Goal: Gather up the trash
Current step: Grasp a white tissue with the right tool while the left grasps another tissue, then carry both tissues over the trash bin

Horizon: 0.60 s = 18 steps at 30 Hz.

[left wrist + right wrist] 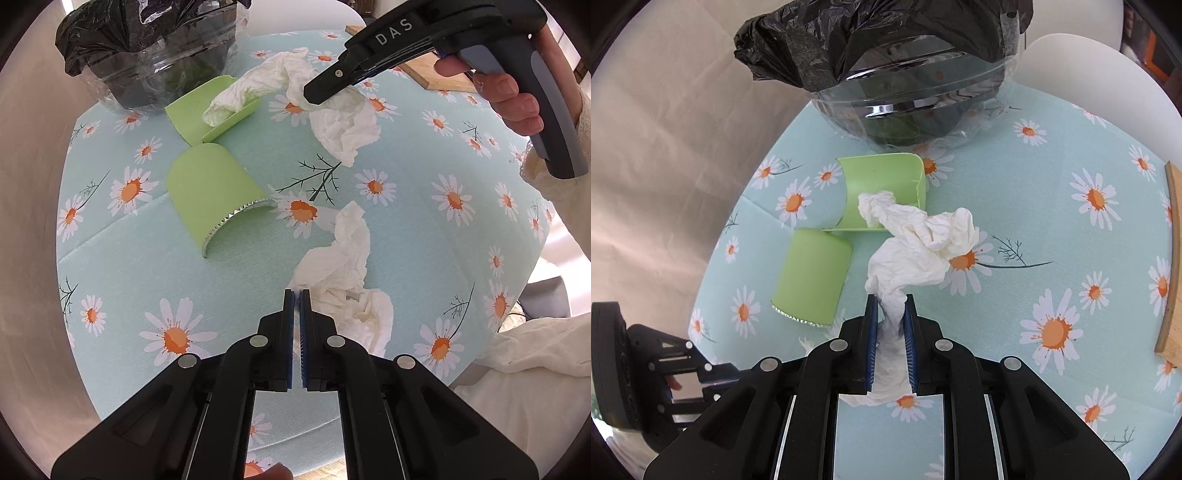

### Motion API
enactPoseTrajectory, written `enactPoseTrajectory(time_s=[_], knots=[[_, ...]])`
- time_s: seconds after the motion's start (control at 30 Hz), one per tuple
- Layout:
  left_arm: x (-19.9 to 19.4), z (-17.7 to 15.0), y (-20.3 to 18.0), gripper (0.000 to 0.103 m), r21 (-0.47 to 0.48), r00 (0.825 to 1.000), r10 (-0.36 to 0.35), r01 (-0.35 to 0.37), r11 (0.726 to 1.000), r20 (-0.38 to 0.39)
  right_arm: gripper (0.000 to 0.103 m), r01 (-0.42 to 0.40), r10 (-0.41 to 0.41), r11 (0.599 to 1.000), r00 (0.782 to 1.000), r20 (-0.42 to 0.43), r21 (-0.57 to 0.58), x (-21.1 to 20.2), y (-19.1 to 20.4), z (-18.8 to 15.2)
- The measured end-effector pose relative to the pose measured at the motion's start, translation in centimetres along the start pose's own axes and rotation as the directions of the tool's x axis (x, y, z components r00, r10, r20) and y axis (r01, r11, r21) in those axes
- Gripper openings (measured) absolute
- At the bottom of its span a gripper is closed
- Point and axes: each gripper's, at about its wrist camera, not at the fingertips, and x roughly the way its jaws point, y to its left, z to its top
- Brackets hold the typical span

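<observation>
On the daisy tablecloth [406,166], my left gripper [297,294] is shut, its tips pinching the left corner of a crumpled white tissue [347,288]. Farther off, my right gripper [890,306] is shut on the twisted end of a second, longer tissue [923,240], whose far end lies in a torn green cup piece [886,184]. The left wrist view shows the same right gripper [314,92] with that tissue [343,125] hanging from it. A green paper cup [214,199] lies on its side beside both tissues. The clear bin lined with a black bag [905,92] stands at the back.
A wooden board [1171,258] lies at the table's right edge. A white chair back [1089,74] rises behind the table. A person's hand [509,99] in a cream sleeve grips the right tool. The round table's edge drops off at the left.
</observation>
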Motion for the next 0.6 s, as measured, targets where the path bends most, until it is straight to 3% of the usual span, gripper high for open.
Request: enactPoseTrajectory(time_s=[0.6], knots=[[-5.2,-2.3,-1.4,0.003,0.033,0.988,0.130,-0.133,0.991,0.081,0.013,0.047,-0.048,0.999,0.987,0.151,0.009,-8.4,0.1,-3.7]])
